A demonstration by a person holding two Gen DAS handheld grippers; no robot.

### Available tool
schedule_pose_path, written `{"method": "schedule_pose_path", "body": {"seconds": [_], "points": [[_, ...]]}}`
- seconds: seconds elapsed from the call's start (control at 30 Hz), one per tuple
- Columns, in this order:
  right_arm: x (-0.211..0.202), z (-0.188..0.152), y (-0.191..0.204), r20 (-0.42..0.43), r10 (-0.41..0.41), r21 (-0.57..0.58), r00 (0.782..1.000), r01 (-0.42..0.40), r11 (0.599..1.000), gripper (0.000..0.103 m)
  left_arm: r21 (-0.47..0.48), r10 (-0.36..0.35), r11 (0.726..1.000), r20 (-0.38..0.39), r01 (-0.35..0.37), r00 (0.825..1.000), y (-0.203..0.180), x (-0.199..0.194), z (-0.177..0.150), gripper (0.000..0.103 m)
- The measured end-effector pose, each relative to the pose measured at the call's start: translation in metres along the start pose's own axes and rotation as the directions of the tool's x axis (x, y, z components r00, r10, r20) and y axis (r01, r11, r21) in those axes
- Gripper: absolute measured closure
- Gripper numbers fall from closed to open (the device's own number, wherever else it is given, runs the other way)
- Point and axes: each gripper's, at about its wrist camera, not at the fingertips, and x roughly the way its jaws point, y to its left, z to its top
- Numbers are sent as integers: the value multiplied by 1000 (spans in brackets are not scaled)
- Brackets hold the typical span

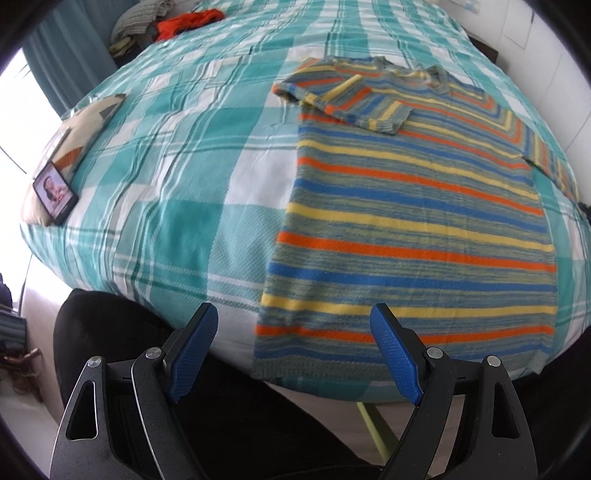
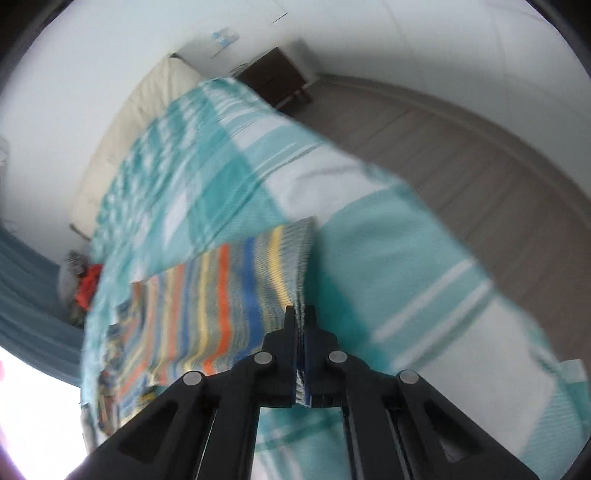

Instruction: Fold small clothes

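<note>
A small striped knit shirt [image 1: 406, 206] in orange, yellow, blue and grey lies flat on the teal plaid bed cover [image 1: 184, 166]. Its left sleeve is folded across the chest. My left gripper [image 1: 293, 308] hovers open over the near edge of the bed, its blue pads [image 1: 192, 350] straddling the shirt's hem corner without touching it. In the blurred right wrist view, my right gripper [image 2: 301, 308] is shut on an edge of the striped shirt [image 2: 229, 295]. Fabric shows between the closed fingers.
A phone [image 1: 55, 194] with a lit screen leans on a pillow [image 1: 85, 125] at the bed's left. A pile with red cloth [image 1: 188, 20] sits at the far end. A dark nightstand [image 2: 277, 79] and wood floor [image 2: 461, 166] lie beyond the bed. Someone's dark clothing [image 1: 110, 332] is below.
</note>
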Motion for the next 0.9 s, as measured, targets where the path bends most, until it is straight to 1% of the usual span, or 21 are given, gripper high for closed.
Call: {"method": "schedule_pose_path", "body": {"seconds": [0.03,0.1,0.17,0.2,0.27,0.3,0.33,0.37,0.4,0.43,0.5,0.57,0.6,0.63,0.67,0.73,0.77,0.8,0.83,0.87,0.9], "points": [[-1,0,-5,8,-50,-14,999,50,999,102,-2,7,1000,-3,-7,1000,1,3,-1,17],[1,-3,-10,-1,-71,-36,997,71,997,102,5,21,1000,-12,-21,1000,2,8,0,17],[2,-5,-4,11,-103,-88,995,104,991,102,30,33,999,-16,-32,999,0,12,3,17],[2,-6,1,19,-120,-119,993,122,985,102,49,34,998,-9,-33,999,-2,11,8,17],[1,-8,5,24,-129,-164,991,131,978,99,86,23,996,36,-26,999,-6,3,22,17],[-2,-9,7,26,-121,-186,992,124,975,89,105,17,994,82,-25,996,-9,-6,35,17],[-4,-11,8,28,-121,-202,992,125,971,70,117,10,993,123,-24,992,-11,-13,46,17],[-11,-13,10,40,-123,-225,992,129,966,56,129,-2,991,166,-19,986,-14,-20,59,17],[-18,-15,13,60,-134,-250,989,145,957,34,145,-21,989,214,-10,977,-18,-26,73,16],[-30,-20,17,99,-162,-284,982,184,941,30,176,-47,984,263,0,964,-25,-31,89,14],[-55,-34,22,142,-188,-328,972,225,917,30,255,-86,967,301,7,950,-44,-25,113,10],[-73,-47,27,153,-160,-338,975,204,919,30,377,-129,926,249,26,960,-73,1,134,10],[-80,-53,30,153,-134,-335,979,179,925,30,430,-133,902,219,27,967,-86,20,141,13],[-86,-63,33,145,-99,-333,984,143,932,30,488,-118,873,190,11,975,-100,44,147,17],[-90,-72,36,138,-74,-333,988,117,936,30,526,-95,850,167,-8,981,-110,64,149,24],[-95,-89,44,125,-31,-337,992,72,939,30,579,-43,815,75,-8,996,-124,110,155,29],[-97,-101,49,117,-6,-344,993,47,938,30,577,-46,816,38,16,998,-124,124,157,43],[-98,-109,53,112,5,-350,994,34,936,30,546,-97,834,8,77,995,-118,131,161,64],[-97,-117,58,105,17,-360,994,23,932,30,479,-140,869,-8,126,990,-108,130,170,81],[-96,-125,62,98,26,-376,995,13,927,30,411,-148,901,-9,139,989,-96,126,179,95],[-96,-134,66,93,30,-396,995,10,918,30,314,-198,932,26,180,980,-74,113,190,95]]}}
